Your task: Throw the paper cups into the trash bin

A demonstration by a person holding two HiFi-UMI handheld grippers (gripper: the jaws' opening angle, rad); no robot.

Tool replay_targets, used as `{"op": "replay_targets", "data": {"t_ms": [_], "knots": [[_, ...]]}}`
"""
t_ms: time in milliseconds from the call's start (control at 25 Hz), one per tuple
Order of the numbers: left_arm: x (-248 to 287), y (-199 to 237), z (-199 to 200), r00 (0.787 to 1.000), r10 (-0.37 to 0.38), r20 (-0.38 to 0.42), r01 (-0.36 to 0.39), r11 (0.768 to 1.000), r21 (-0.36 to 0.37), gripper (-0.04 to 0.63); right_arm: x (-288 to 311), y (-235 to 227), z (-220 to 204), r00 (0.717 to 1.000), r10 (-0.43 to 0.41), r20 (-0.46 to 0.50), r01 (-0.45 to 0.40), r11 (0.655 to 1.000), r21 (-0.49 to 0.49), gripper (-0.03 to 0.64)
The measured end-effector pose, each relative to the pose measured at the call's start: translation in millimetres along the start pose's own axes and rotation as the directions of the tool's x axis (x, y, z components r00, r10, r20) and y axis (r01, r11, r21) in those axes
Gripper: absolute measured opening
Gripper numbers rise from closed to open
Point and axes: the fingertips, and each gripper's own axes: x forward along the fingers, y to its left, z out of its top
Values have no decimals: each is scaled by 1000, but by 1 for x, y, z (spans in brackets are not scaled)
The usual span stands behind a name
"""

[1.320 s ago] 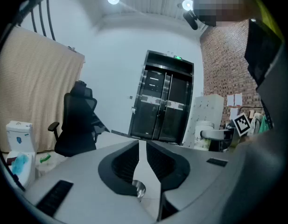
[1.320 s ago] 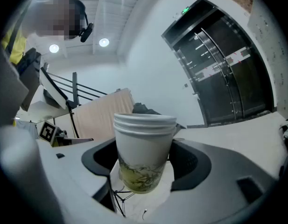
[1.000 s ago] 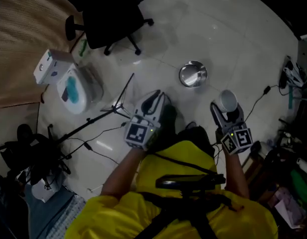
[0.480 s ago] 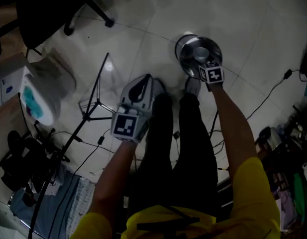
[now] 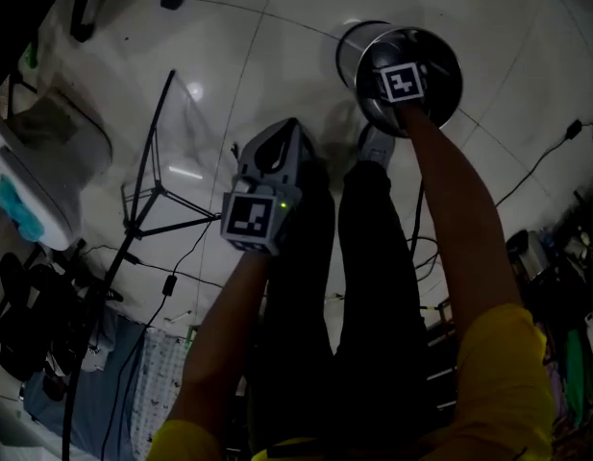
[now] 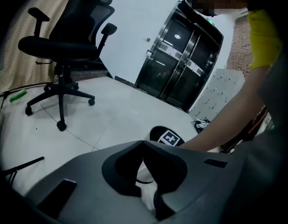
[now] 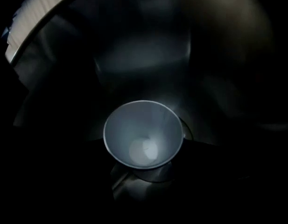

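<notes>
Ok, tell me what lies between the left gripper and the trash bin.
In the head view, only bare floor and the toe of the person's shoe separate the left gripper, its jaws closing on nothing, from the trash bin.

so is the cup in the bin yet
In: the right gripper view shows the paper cup mouth-up inside the trash bin.

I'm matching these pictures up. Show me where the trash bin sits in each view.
Head view: trash bin top, right of centre.
Left gripper view: lower centre, just past the jaws.
Right gripper view: its inner wall fills the frame.
Shared landmark: right gripper's marker cube over the bin's mouth, head and left gripper views.
</notes>
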Motion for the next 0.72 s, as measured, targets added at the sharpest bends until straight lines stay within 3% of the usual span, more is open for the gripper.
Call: {"op": "replay_targets", "data": {"t_ms": [280, 440, 560, 600, 640, 720], "knots": [[45, -13, -11, 999, -16, -51, 17, 1000, 12, 51, -8, -4, -4, 998, 36, 45, -38, 999, 32, 371], [42, -17, 23, 999, -9, -47, 10, 999, 35, 51, -80, 8, 23, 984, 61, 167, -74, 994, 75, 371], [5, -41, 64, 998, -37, -51, 40, 998, 55, 51, -212, 42, 43, 930, 99, 354, -136, 987, 83, 355], [-11, -53, 80, 997, -59, -54, 61, 997, 55, 91, -265, 55, 48, 902, 112, 417, -150, 987, 60, 301], [-28, -63, 97, 996, -71, -57, 74, 996, 54, 145, -317, 68, 53, 873, 121, 473, -157, 987, 37, 295], [-61, -78, 127, 997, -60, -57, 63, 996, 65, 149, -407, 89, 53, 826, 114, 552, -150, 988, 20, 223]]}}
